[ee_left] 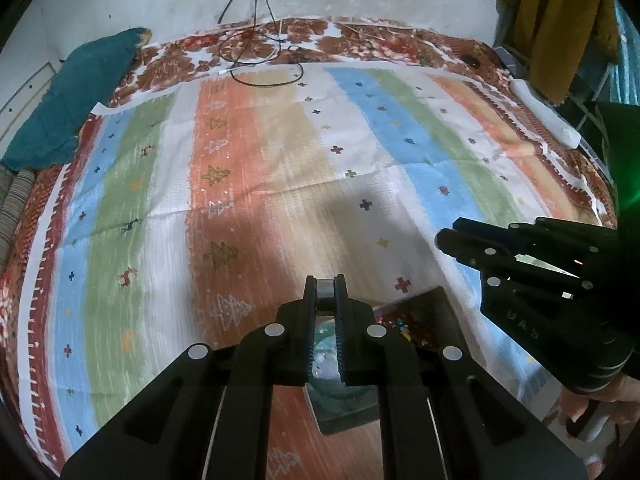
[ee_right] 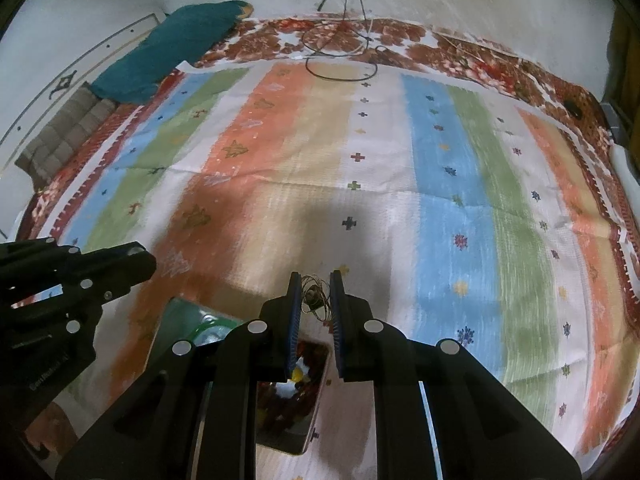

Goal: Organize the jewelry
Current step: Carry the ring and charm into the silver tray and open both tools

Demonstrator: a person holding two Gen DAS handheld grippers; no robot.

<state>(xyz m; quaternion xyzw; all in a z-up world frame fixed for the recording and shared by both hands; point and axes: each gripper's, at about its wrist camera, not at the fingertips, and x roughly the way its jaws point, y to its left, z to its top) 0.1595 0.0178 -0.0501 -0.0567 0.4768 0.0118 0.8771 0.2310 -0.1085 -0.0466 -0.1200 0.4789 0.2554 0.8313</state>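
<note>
In the left wrist view my left gripper [ee_left: 324,280] is shut on a grey metal ring [ee_left: 325,294] pinched at its fingertips. Under it lies a jewelry box [ee_left: 434,306] with colourful pieces and a greenish clear part [ee_left: 340,384]. My right gripper [ee_left: 448,236] hovers to the right of it. In the right wrist view the right gripper [ee_right: 315,278] is shut on a tangled thin chain [ee_right: 312,294] above the same box [ee_right: 316,384], whose green part [ee_right: 192,320] shows at lower left. The left gripper [ee_right: 140,256] reaches in from the left.
A striped cloth [ee_left: 280,168] with small crosses and trees covers the bed. A teal pillow [ee_left: 72,96] lies at the far left, black cables [ee_left: 260,60] at the far edge, and a white object [ee_left: 548,116] at the right edge. A hand [ee_left: 600,408] holds the right gripper.
</note>
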